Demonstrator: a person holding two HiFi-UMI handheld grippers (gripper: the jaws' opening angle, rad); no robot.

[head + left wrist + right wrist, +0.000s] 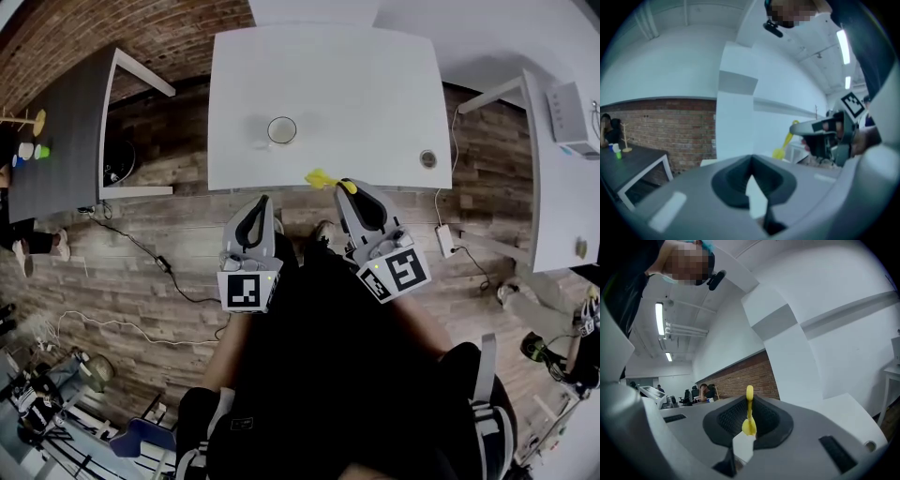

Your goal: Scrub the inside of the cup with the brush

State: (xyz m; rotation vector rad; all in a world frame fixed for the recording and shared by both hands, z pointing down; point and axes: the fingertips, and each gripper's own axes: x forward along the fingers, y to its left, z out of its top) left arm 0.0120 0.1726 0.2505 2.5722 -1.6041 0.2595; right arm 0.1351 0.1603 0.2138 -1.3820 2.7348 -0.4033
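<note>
The cup [281, 130] stands loose on the table [375, 94], while at the table's near edge the right tool [347, 186] pinches the yellow brush [321, 177] and the left tool [262, 201] is closed empty, so scrubbing may topple the unsteadied cup.

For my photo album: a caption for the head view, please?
Right gripper holds yellow brush at the table edge; cup waits ahead.
</note>
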